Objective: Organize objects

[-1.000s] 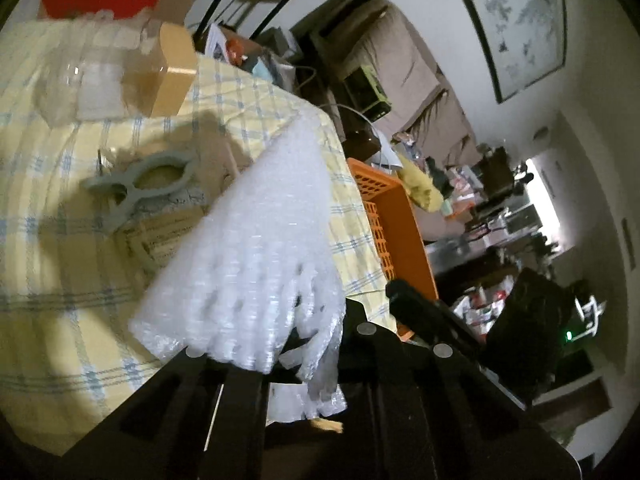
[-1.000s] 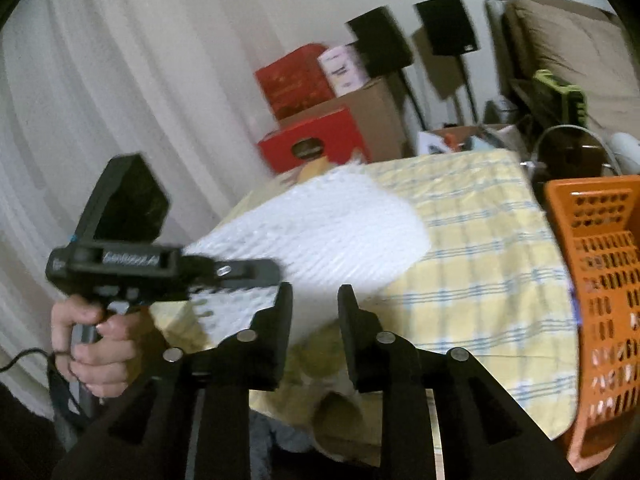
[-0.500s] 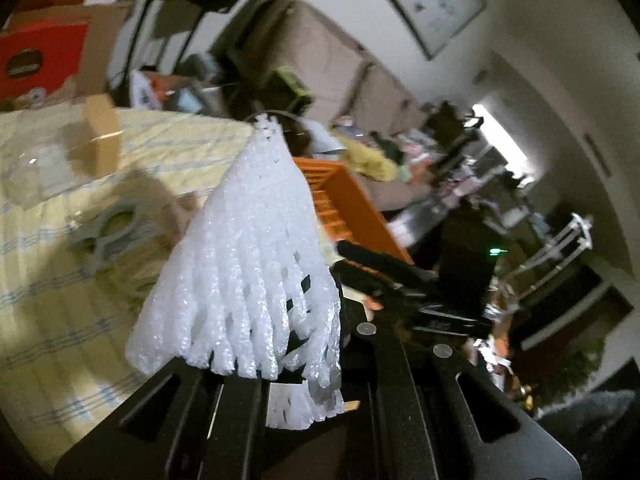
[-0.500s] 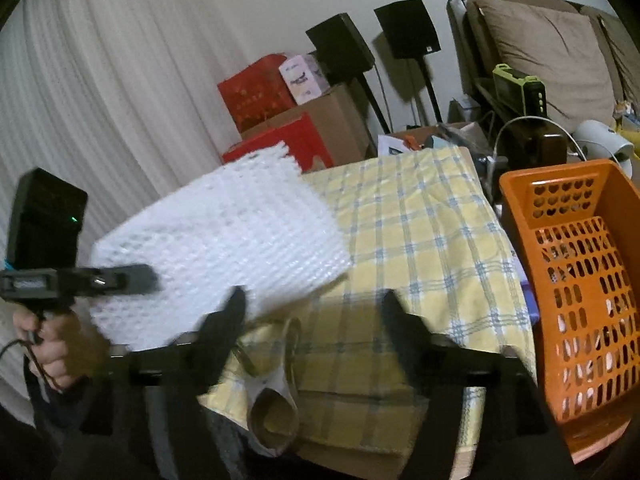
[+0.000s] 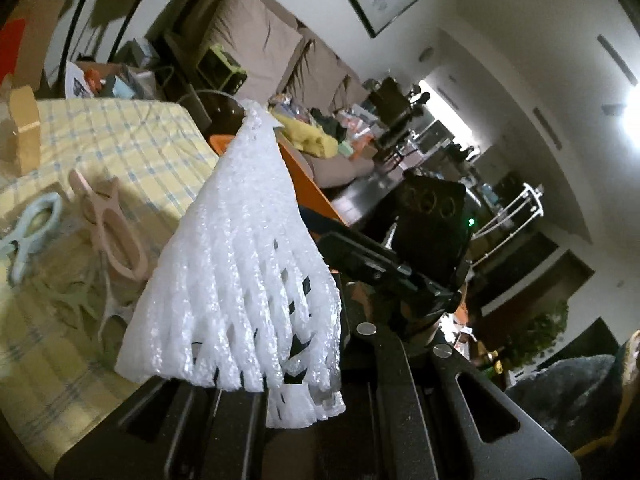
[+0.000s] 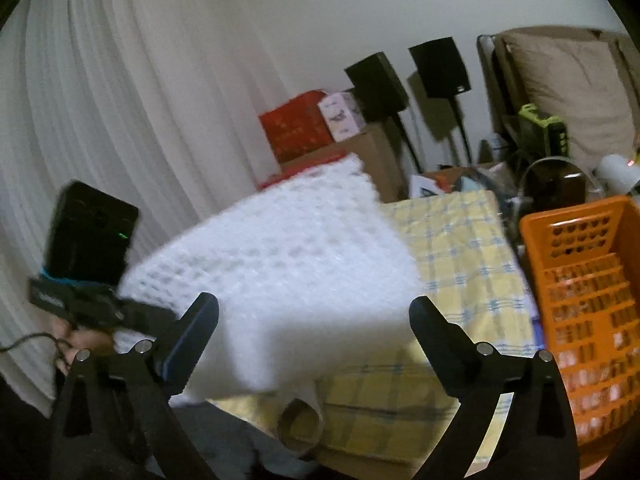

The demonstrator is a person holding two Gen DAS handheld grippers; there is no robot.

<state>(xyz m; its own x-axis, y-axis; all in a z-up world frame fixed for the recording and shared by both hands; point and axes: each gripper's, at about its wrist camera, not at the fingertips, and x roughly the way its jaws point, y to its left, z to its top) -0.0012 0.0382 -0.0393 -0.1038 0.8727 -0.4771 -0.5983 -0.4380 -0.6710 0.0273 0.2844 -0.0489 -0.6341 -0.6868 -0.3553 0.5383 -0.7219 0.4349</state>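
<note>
1. Since the earlier frames your right gripper [image 6: 314,316] has let go of the foam net [image 6: 280,280] and its jaws are opening; the net sits just beyond them, touching neither pad.
2. Your left gripper [image 5: 280,384] has rolled and lifted, so its view now takes in the sofa [image 5: 256,48] and the right gripper [image 5: 384,264] instead of mostly the table.
3. The left jaws are clamped on the net's [image 5: 240,280] frayed lower edge; the sheet fans upward from them to a point, held in the air over the table's near edge.
4. The table [image 6: 452,248] wears a yellow checked cloth, with a pale blue clip [image 5: 30,232] and a pink clip [image 5: 116,236] lying side by side on it.
5. An orange basket [image 6: 580,280] stands just beside the table's right edge.
6. Behind the table are red boxes [image 6: 296,128], a cardboard box, two black speakers [image 6: 440,66] on stands and a white curtain [image 6: 120,100].
</note>
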